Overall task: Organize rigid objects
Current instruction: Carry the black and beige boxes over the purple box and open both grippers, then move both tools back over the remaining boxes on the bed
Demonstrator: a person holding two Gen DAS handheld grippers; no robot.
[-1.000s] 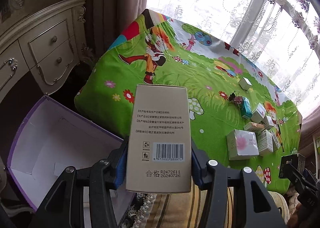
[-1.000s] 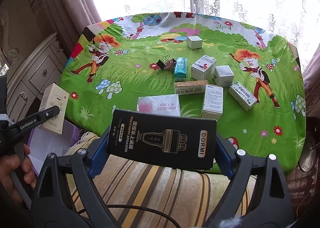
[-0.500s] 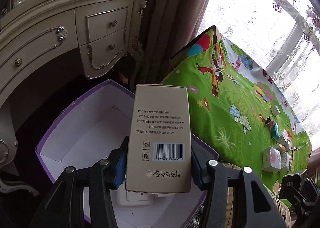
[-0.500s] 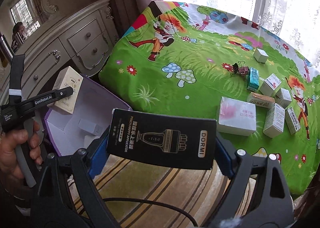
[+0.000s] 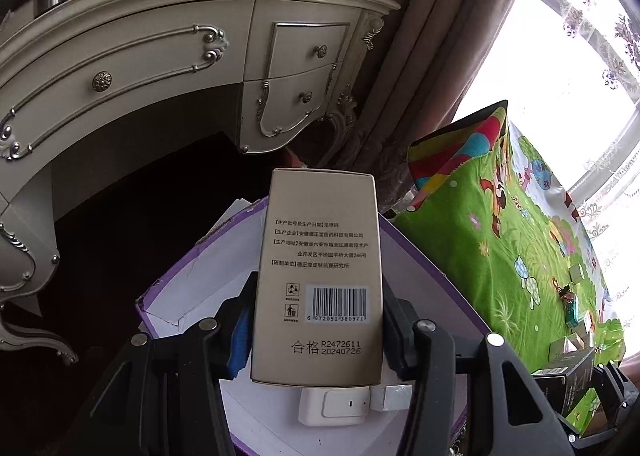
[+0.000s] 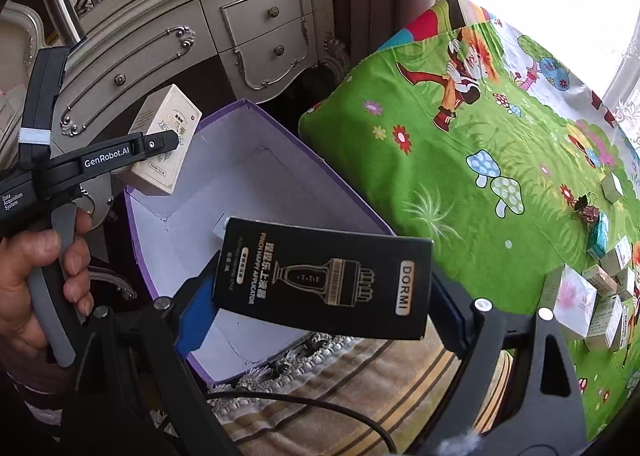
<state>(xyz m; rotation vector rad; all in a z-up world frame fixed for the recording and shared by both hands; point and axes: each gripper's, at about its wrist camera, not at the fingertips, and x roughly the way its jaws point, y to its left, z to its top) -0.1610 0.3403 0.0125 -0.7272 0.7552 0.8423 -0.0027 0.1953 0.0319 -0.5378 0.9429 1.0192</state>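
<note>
My left gripper (image 5: pixel 316 332) is shut on a tall beige carton (image 5: pixel 318 276) with a barcode, held over the open purple box (image 5: pixel 424 268), whose inside is white. That gripper and carton (image 6: pixel 166 145) also show in the right wrist view, above the box's far left corner. My right gripper (image 6: pixel 320 284) is shut on a black DORMI carton (image 6: pixel 324 280), held over the near side of the purple box (image 6: pixel 280 159). A white item (image 5: pixel 336 406) lies in the box.
A cream dresser (image 6: pixel 208 39) with drawers stands behind the box. The table with the green cartoon cloth (image 6: pixel 480 159) is to the right, with several small cartons (image 6: pixel 600 296) and a binder clip (image 6: pixel 586 209). A striped cushion (image 6: pixel 380 388) lies below.
Both grippers have swung left from the table to over the purple box, each still holding its carton. The box now sits under both cartons.
</note>
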